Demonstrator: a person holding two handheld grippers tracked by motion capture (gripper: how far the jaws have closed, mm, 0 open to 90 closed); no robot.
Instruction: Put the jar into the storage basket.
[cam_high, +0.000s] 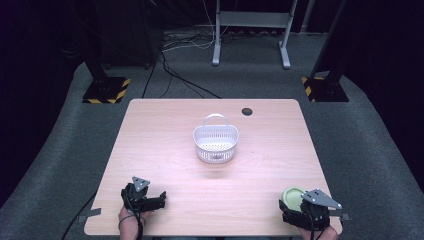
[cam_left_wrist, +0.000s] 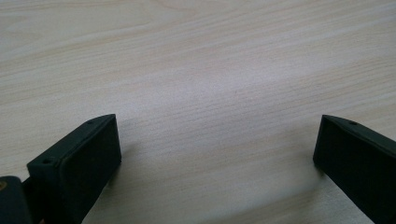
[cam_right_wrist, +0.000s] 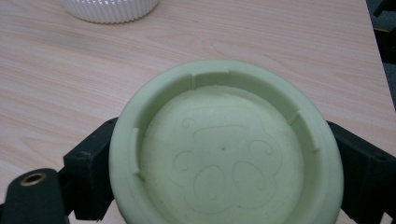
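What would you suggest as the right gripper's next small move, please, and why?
Probably lift the round pale green plastic lid slightly off the light wooden table. The right gripper has a jaw on each side of it, seemingly gripping, and the white perforated plastic basket sits ahead, apparently empty. The left gripper is open over bare wood.

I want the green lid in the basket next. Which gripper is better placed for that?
The right gripper: its jaws already flank the lid. The left gripper is open over bare table, away from the basket.
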